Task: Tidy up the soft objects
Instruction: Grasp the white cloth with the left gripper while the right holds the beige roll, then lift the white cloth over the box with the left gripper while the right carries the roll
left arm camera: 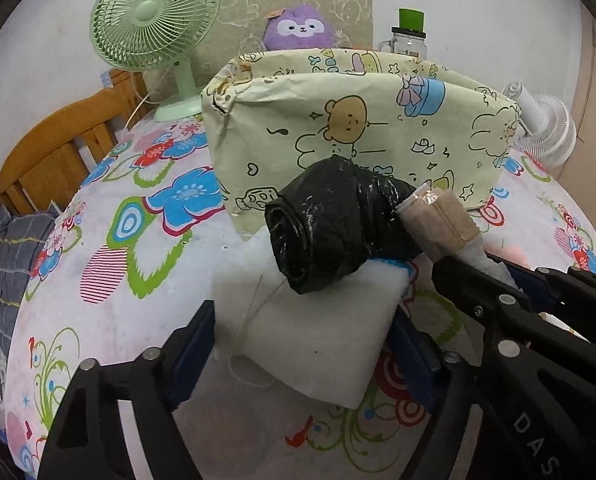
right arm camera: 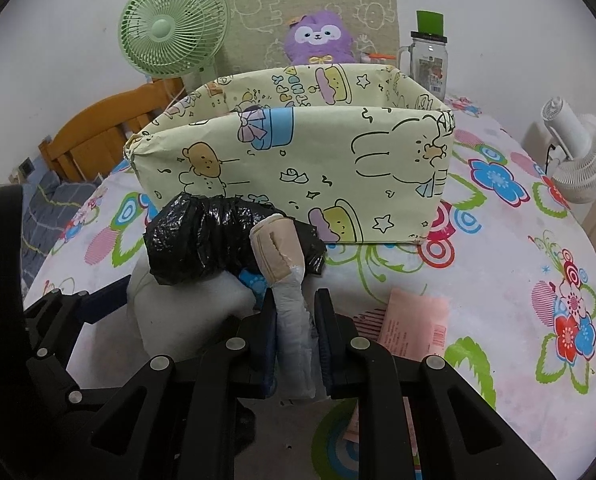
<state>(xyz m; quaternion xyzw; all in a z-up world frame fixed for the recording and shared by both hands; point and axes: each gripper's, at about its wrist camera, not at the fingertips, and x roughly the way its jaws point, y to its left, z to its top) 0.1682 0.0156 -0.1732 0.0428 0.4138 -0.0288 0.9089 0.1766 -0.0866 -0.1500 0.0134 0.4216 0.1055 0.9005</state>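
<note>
A white foam block (left arm camera: 321,332) lies on the flowered tablecloth, in front of the yellow cartoon-print box (left arm camera: 361,128). My left gripper (left arm camera: 305,344) is shut on the block, one finger on each side. A roll of black plastic bags (left arm camera: 329,220) rests on top of the block. My right gripper (right arm camera: 296,320) is shut on a white rolled cloth with a beige band (right arm camera: 278,252), whose tip touches the black roll (right arm camera: 202,236). The box (right arm camera: 317,168) stands just beyond, open at the top. The right gripper also shows in the left wrist view (left arm camera: 477,276).
A green fan (left arm camera: 154,20), a purple plush (left arm camera: 299,28) and a jar with a green lid (left arm camera: 409,36) stand behind the box. A white fan (right arm camera: 577,156) is at the right. A pink packet (right arm camera: 413,324) lies by my right gripper. A wooden chair (left arm camera: 58,148) is at the left.
</note>
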